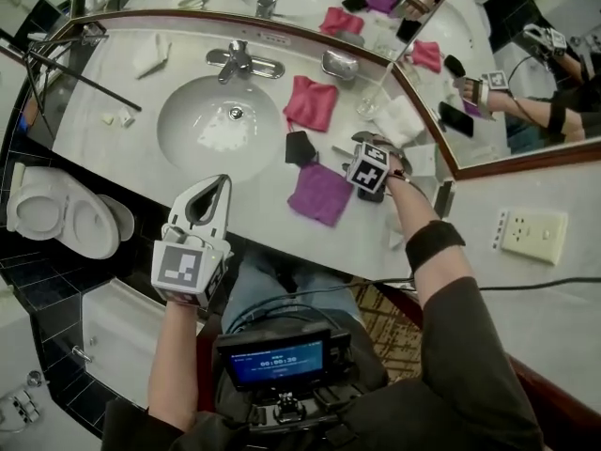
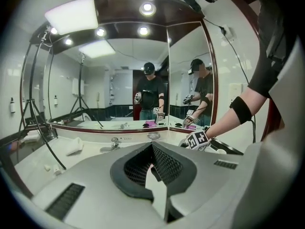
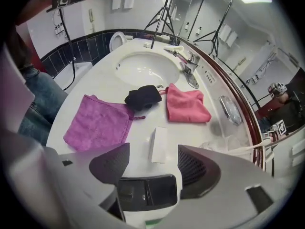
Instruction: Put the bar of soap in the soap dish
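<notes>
Plainly, the next move depends on how the bar of soap (image 3: pixel 158 138) lies to the right hand-held gripper (image 3: pixel 153 148). In the right gripper view the white bar rests flat on the table (image 3: pixel 119 87) at lower centre of the frame, right in the gap between the two jaws. The jaws stand wide apart, one on each side of the bar, and neither pad touches it. Its long axis runs up and down the frame, roughly along the line the tool points, so the jaws face its two long sides and would likely close across its narrow width. A silvery oval piece that I take for the soap dish (image 3: pixel 230 109) sits toward the right of that frame, beyond the pink cloth (image 3: pixel 187 104) and well apart from the bar. The left hand-held gripper (image 2: pixel 152 147) has its jaws together on nothing and, in the head view, hangs at lower left off the table's edge, so the right one is much the nearer.
</notes>
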Demonstrator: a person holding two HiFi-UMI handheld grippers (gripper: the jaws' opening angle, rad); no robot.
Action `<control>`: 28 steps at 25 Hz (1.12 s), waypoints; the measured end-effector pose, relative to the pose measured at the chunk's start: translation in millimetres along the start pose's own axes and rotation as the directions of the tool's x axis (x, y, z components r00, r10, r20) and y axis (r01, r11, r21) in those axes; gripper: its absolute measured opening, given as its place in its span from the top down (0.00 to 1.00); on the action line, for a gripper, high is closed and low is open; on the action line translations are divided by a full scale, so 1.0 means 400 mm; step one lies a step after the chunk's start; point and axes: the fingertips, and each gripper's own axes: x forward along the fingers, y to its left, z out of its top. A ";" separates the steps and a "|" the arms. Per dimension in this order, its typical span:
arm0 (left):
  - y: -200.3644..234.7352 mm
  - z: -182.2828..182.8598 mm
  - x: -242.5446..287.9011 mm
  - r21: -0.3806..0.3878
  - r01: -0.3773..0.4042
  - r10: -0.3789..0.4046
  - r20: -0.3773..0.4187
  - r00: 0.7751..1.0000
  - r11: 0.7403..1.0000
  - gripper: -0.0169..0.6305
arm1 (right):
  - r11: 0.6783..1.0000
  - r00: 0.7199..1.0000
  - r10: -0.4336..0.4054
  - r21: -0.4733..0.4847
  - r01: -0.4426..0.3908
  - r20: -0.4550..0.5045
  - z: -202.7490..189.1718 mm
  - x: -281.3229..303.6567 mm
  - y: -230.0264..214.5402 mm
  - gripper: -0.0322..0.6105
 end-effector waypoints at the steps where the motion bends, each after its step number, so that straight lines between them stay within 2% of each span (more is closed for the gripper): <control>1: 0.000 -0.003 0.002 -0.003 -0.003 0.003 -0.003 1.000 1.000 0.97 | 1.000 1.000 0.006 0.000 -0.006 -0.001 -0.002 0.010 -0.002 0.44; 6: -0.005 -0.017 0.002 0.009 -0.015 0.015 -0.022 1.000 1.000 0.97 | 0.999 0.999 0.035 0.006 -0.035 -0.010 -0.006 0.054 -0.004 0.47; 11: 0.033 -0.054 -0.014 0.063 -0.051 0.054 -0.036 0.998 0.997 0.97 | 0.998 0.998 0.060 0.008 -0.060 -0.018 0.003 0.085 -0.002 0.50; 13: 0.040 -0.049 -0.018 0.073 -0.057 0.059 -0.030 0.998 0.996 0.97 | 0.999 0.999 0.044 0.008 -0.044 -0.022 0.011 0.090 -0.013 0.58; 15: 0.049 -0.050 -0.022 0.076 -0.067 0.069 -0.031 0.997 0.995 0.97 | 1.000 0.999 0.020 0.023 -0.020 -0.027 0.012 0.095 -0.029 0.73; 21: 0.035 -0.038 -0.018 -0.006 -0.067 0.067 -0.045 0.997 0.998 0.97 | 0.998 1.000 0.018 0.063 -0.018 0.004 0.023 0.092 -0.031 0.75; 24: 0.057 -0.055 -0.016 0.047 -0.072 0.074 -0.030 0.997 0.996 0.97 | 0.997 0.999 -0.006 0.072 0.002 0.052 0.049 0.066 -0.040 0.75; 28: 0.064 -0.054 -0.009 0.052 -0.069 0.070 -0.026 0.997 0.996 0.97 | 0.995 0.992 -0.031 0.103 0.018 0.120 0.084 0.030 -0.054 0.75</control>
